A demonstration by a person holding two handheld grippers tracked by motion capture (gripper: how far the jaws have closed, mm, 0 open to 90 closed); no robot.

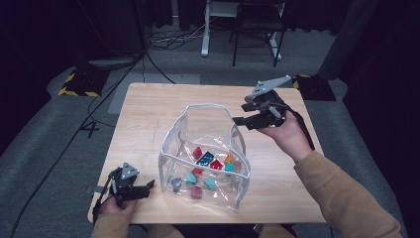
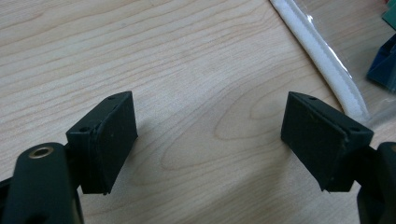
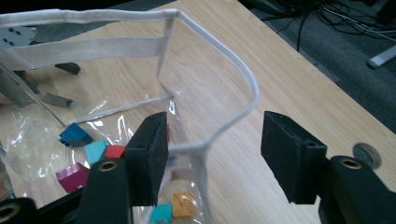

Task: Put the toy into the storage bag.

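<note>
The clear bag [image 1: 205,158] sits mid-frame in the high view, standing open on the table [image 1: 148,114] with the small colored blocks [image 1: 205,171] piled at its bottom. The right gripper [image 3: 212,156] is spread apart with nothing pinched yet, and the white rim [image 3: 243,79] runs right between its jaws at the center of its own view. Looks like the move is grabbing that edge, so I'd bite on the stiff trim, not the floppy plastic. The left gripper [image 2: 210,140] is released too, resting low at the lower left, just beside the bag's trim.
</note>
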